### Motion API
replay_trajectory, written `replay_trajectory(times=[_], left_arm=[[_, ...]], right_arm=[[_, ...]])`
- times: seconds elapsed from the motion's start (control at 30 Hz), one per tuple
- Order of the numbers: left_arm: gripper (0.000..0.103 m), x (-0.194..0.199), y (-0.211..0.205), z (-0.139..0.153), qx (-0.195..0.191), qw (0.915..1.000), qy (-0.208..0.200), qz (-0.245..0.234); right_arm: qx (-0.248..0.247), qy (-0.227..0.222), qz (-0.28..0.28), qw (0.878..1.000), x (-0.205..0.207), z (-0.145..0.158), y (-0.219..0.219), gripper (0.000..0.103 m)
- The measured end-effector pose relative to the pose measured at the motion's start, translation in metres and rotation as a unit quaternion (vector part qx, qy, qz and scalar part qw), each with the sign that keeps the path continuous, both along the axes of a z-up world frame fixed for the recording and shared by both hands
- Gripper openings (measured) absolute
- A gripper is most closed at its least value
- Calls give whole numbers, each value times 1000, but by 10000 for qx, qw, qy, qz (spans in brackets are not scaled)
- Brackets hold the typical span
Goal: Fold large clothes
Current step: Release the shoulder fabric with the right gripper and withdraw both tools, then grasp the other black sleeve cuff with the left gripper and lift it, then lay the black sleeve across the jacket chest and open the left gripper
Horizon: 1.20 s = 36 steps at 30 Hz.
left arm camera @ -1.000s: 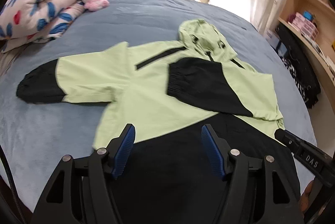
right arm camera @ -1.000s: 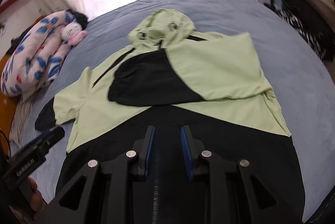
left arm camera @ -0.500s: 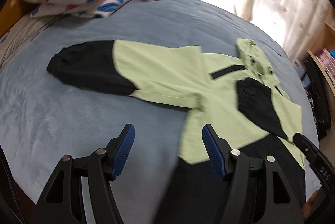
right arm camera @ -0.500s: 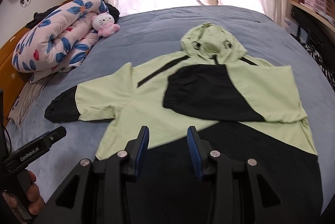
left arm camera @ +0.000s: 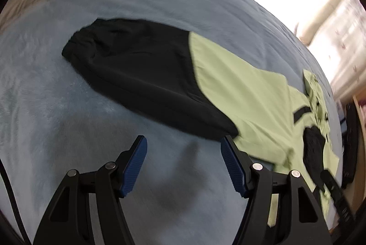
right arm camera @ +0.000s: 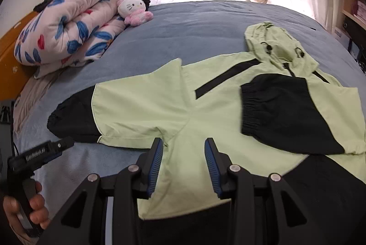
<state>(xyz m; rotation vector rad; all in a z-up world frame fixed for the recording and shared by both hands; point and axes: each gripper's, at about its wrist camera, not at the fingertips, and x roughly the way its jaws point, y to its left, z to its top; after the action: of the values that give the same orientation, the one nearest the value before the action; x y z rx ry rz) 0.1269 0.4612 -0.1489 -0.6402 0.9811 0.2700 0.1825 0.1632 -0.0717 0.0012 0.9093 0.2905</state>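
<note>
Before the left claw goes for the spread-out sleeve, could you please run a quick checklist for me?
1. Left claw open, nothing between the pads: ok.
2. Right claw open, nothing gripped: ok.
3. Other sleeve already folded across the jacket: ok.
4. Spread-out sleeve flat on the bed, nothing on it: ok.
5. Left claw at the cuff: not ok, it is short of it.

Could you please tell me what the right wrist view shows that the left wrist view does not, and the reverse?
Only the right wrist view shows the right gripper, open over the jacket's green body, the whole hood, the full folded sleeve, and a hand holding the left gripper's handle.

Only the left wrist view shows the left gripper, open over the blue bed cover near the spread sleeve's black cuff.

Both show the jacket, floral quilt and plush toy.
</note>
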Motion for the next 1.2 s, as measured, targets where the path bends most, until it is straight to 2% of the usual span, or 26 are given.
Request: replay_trajectory(times=[0.27, 0.37, 0.47, 0.5, 0.57, 0.67, 0.73, 0.8, 0.87, 0.97, 1.03, 1.13, 1.2], left_arm=[[66, 23, 54, -40, -775, 9963, 36, 374], [66, 31, 60, -45, -740, 9961, 31, 481], [63, 40, 61, -43, -370, 9974, -32, 615], [43, 44, 60, -42, -152, 9974, -6, 700], [12, 48, 59, -38, 255, 9966, 91, 777], [4, 48, 48, -19, 543, 9948, -137, 850], [4, 49, 27, 4, 1019, 9916, -306, 733], [4, 51, -10, 37, 1489, 9863, -590, 391], [4, 53, -47, 64, 1766, 9808, -828, 15], [4, 52, -116, 100, 1884, 9721, -1205, -708], [4, 54, -162, 113, 1886, 9662, -1326, -1157], [4, 58, -238, 116, 1806, 9563, -1328, -1877], [4, 63, -289, 102, 1668, 9499, -1174, -2368]], right_arm=[[-220, 112, 65, 9997, 11, -22, 17, 38], [-213, 203, 69, 9995, 13, -28, 17, 38], [-174, 248, 48, 9995, 14, -30, 14, 38], [-159, 257, 40, 9995, 14, -29, 12, 38], [-99, 260, 23, 9996, 12, -28, 7, 38], [-33, 232, -1, 9997, 10, -23, -2, 38], [37, 192, -56, 9998, 7, -18, -12, 38], [123, 119, -156, 9997, 5, -11, -25, 38], [206, 43, -271, 9994, 3, -3, -42, 38], [322, -106, -526, 9980, -3, 10, -73, 38], [382, -201, -735, 9964, -7, 18, -99, 38], [405, -263, -1086, 9929, -11, 24, -143, 38], [455, -256, -1336, 9897, -16, 23, -174, 38]])
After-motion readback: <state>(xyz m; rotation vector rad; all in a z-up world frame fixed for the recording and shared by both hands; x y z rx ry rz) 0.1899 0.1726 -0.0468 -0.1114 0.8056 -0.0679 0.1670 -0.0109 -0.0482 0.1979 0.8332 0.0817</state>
